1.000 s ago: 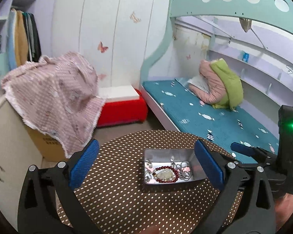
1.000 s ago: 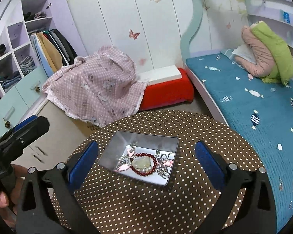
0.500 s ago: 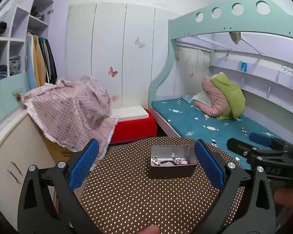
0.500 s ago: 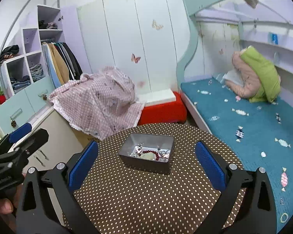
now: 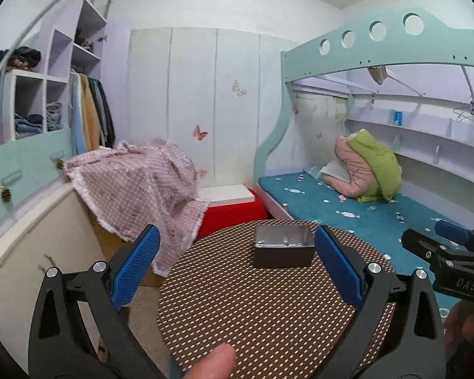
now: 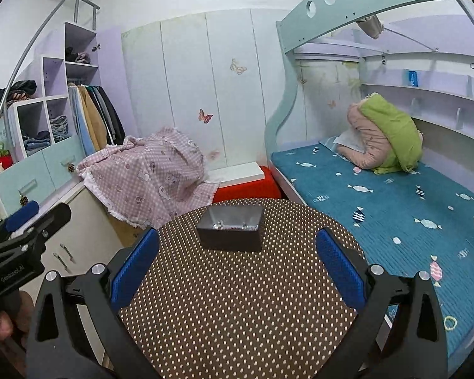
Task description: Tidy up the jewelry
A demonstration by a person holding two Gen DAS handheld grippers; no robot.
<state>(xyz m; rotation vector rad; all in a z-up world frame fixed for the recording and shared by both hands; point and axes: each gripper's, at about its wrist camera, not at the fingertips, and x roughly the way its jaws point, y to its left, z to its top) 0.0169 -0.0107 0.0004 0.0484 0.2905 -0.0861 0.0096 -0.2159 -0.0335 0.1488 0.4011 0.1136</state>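
A: Where is the jewelry?

B: In a small metal box (image 5: 282, 246) on the far side of a round tabletop (image 5: 252, 309) covered in a brown cloth with pale dots. From this low angle only the near wall of the box and a few bits of metal inside the rim show; in the right wrist view a trace of red (image 6: 235, 228) sits among them. I cannot tell the pieces apart.

A: And the grippers?

B: The left hand-held gripper (image 5: 237, 265) is wide open, its blue pads spread on either side of the box but well short of it, holding nothing. The right hand-held gripper (image 6: 237, 265) is the same: jaws apart, empty, with the box (image 6: 230, 227) ahead between the pads and clear of them.

A: Can each one see the other?

B: Yes. The right one (image 5: 448, 252) shows at the right edge of the left wrist view, over the bed. The left one (image 6: 25, 230) shows at the left edge of the right wrist view. A fingertip (image 5: 211, 363) pokes in at the bottom of the left view.

A: What lies around the tabletop?

B: A bed (image 5: 347, 208) with a teal cover on the right, with a pink and green bundle (image 5: 366, 167) at its head. Behind the tabletop is a red box with a white lid (image 5: 230, 202), and to the left a pink checked cloth (image 5: 136, 189) draped over something. Further left are open shelves with folded clothes (image 6: 44, 135).
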